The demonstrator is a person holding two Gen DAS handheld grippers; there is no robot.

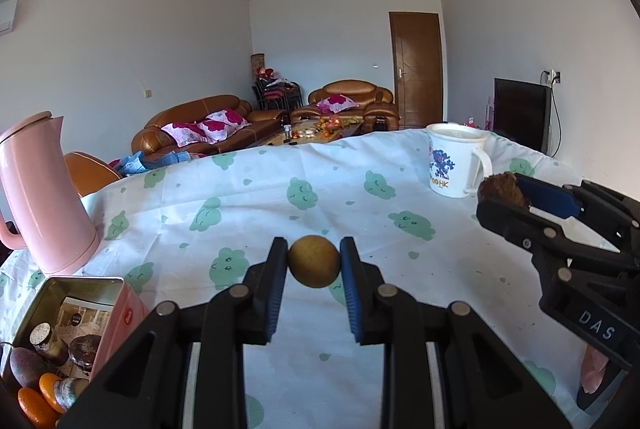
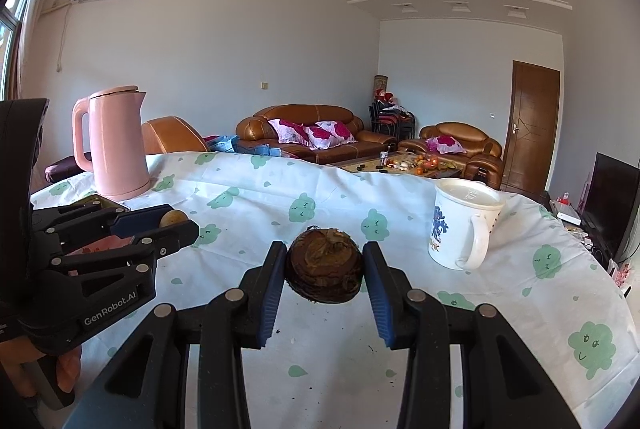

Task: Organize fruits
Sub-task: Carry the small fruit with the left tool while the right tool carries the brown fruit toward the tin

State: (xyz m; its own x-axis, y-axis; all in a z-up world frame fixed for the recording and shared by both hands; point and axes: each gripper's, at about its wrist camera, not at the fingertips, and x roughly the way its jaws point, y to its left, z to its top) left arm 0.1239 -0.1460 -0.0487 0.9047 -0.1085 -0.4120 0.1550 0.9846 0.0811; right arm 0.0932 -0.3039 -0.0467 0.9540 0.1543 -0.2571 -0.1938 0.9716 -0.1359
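Matt cotton-like tablecloth (image 1: 248,213) — glossy pink plastic kettle (image 1: 40,197).

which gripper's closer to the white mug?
Right. The right gripper, holding a brown fruit, sits just beside the white mug; the left gripper is farther off, near the tin.

Around the white mug (image 1: 456,161) on the cloud-print tablecloth (image 1: 256,197), the count runs so. Two grippers are left of it, each clamping one fruit: one small yellow-brown round fruit (image 1: 314,266) and one dark brown rough fruit (image 2: 325,269). Far left of the mug are one pink kettle (image 1: 38,189) and one open tin (image 1: 70,313), with two orange fruits (image 1: 40,395) showing in the tin.
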